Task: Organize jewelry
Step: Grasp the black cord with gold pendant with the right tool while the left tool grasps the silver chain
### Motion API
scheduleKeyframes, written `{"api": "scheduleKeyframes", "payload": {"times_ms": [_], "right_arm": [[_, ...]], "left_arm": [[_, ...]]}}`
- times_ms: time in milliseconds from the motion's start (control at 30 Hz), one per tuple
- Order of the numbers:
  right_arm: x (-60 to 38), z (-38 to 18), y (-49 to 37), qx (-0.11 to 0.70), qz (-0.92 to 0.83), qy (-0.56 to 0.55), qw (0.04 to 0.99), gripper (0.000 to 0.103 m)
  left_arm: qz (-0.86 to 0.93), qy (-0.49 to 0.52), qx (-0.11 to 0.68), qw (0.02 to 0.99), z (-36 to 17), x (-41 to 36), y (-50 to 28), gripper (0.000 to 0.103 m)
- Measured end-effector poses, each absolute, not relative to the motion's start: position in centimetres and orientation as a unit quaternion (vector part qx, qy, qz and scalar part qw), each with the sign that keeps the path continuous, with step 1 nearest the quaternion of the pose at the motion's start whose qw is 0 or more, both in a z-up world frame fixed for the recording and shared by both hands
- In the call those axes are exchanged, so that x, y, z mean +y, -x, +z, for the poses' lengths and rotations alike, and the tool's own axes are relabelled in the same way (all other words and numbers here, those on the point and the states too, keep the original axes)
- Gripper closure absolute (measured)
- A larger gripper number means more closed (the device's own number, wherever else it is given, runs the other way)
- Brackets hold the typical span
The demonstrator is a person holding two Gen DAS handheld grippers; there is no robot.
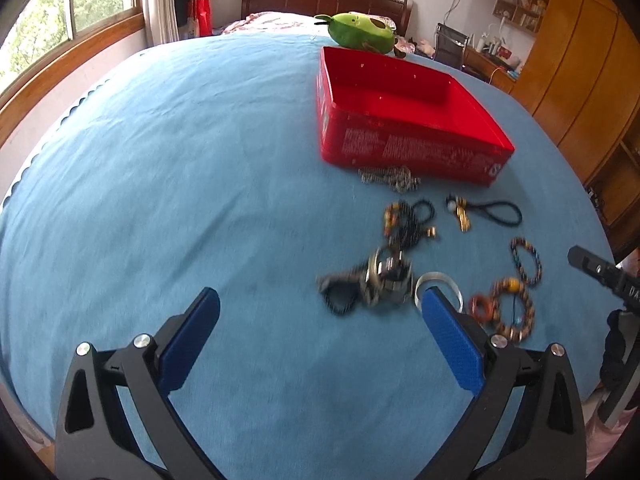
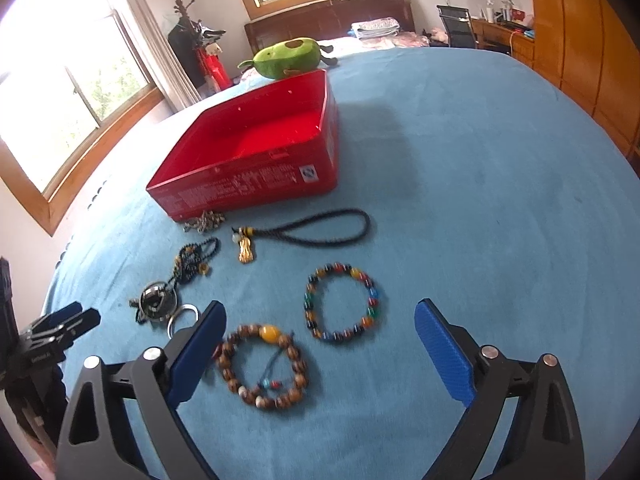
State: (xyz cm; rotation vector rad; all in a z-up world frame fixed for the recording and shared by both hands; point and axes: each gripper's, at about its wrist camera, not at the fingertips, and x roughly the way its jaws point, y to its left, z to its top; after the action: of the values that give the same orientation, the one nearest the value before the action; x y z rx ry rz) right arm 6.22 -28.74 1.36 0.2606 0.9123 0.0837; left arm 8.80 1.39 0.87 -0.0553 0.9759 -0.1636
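An empty red box (image 1: 404,148) (image 2: 244,190) stands on the blue cloth. In front of it lie a silver chain (image 2: 204,221), a black cord with a gold charm (image 2: 316,230), a dark beaded necklace (image 2: 192,262), a round metal pendant (image 2: 157,302), a silver ring (image 2: 182,317), a multicoloured bead bracelet (image 2: 344,304) and a brown wooden bead bracelet (image 2: 262,366). My left gripper (image 1: 320,344) is open, above the cloth just left of the pendant (image 1: 386,280). My right gripper (image 2: 318,356) is open over the two bracelets.
A green avocado plush (image 1: 360,30) (image 2: 288,58) sits behind the box. The blue cloth (image 1: 160,160) covers a wide surface with bare areas left and right. A bed, windows and wooden wardrobes surround it.
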Motion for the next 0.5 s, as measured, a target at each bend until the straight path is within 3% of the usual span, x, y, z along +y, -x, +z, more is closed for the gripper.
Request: {"api": "scheduleKeyframes", "payload": {"times_ms": [100,200,267,300,500], "right_arm": [[-28.2,1.1,-8.0,0.448,0.050,-0.117,0.885,0.010],[-27.6,0.2,-10.4,0.468,0.068,-0.119,0.873,0.022],[-27.1,-0.4,-11.7,0.478,0.084,-0.122,0.866,0.028],[-26.8,-0.6,-12.2,0.483,0.090,-0.122,0.862,0.030],[-24.1,-1.8,-15.7,0.514,0.136,-0.122,0.838,0.046]], "left_arm": [[-0.075,0.024,0.470,0.879,1.3,0.7,-11.2,0.003],[-0.070,0.014,0.482,0.873,1.1,-0.4,-13.8,0.009],[-0.066,0.011,0.493,0.868,0.6,-1.0,-15.2,0.025],[-0.064,0.010,0.505,0.861,0.1,-1.4,-16.2,0.028],[-0.071,0.011,0.530,0.845,-1.5,-3.3,-19.2,0.029]]}}
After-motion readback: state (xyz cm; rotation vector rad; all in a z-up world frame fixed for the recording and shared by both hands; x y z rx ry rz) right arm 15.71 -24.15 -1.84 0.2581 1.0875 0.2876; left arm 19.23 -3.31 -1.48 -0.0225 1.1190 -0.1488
